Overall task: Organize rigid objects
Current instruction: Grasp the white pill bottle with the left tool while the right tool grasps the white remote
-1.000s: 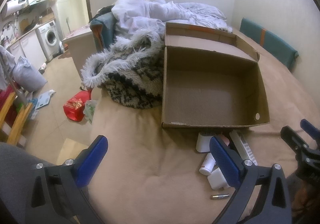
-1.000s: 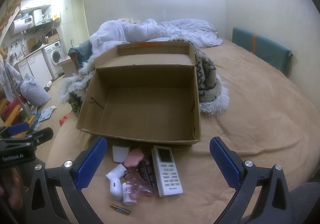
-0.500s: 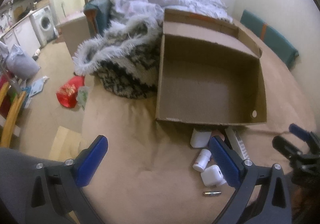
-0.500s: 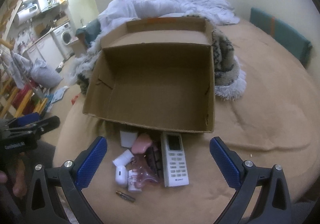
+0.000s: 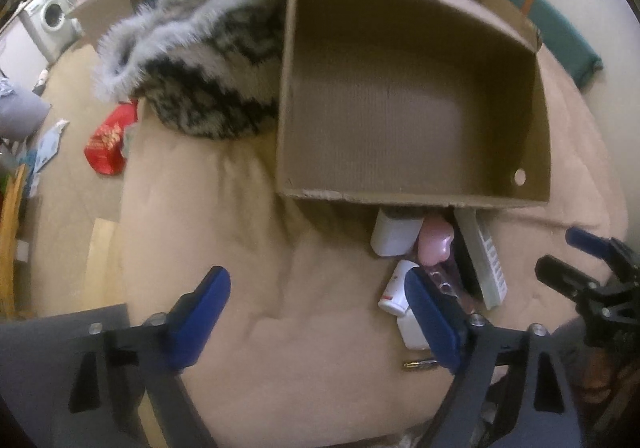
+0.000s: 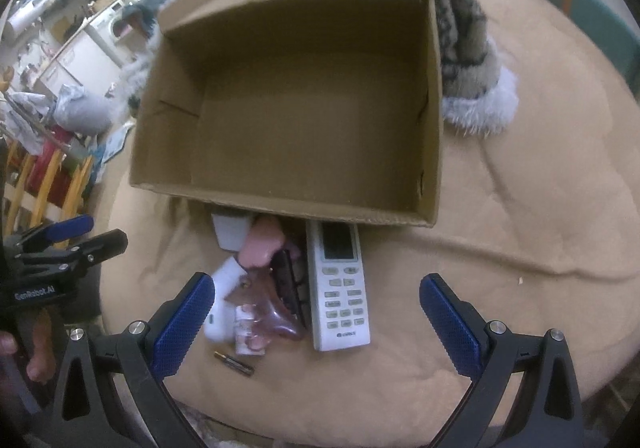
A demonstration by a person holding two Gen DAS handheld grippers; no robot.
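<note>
A small heap of rigid things lies on the tan bed cover (image 6: 500,208), just in front of the near wall of an open cardboard box (image 6: 296,100) whose floor is bare. In the right wrist view the white remote (image 6: 340,284) lies face up with its screen end touching or almost touching the box, buttons toward the camera. Just left of it sits a dark comb-like piece (image 6: 290,284), partly under a clear pink plastic item (image 6: 272,312). A pink rounded object (image 6: 262,246) rests nearer the box, beside a white block (image 6: 230,234) that is partly tucked under the box edge. A small white bottle (image 6: 230,272) and a white oval case (image 6: 218,322) lie at the left of the heap, and a battery (image 6: 234,362) lies alone nearest the camera.

The right gripper (image 6: 316,322) hovers over the heap with its blue pads spread wide, nothing between them but the things lying below. The left gripper (image 5: 318,322) also stands wide, though its jaws have just been closing a little; only bed cover lies between them, and its right pad overlaps the white bottle (image 5: 394,286) and case in view without a clear touch.

A furry black-and-white blanket (image 5: 200,60) is bunched against the box's left side. Beyond the bed, a red bag (image 5: 106,144) lies on the floor and a washing machine (image 5: 50,18) stands farther back
</note>
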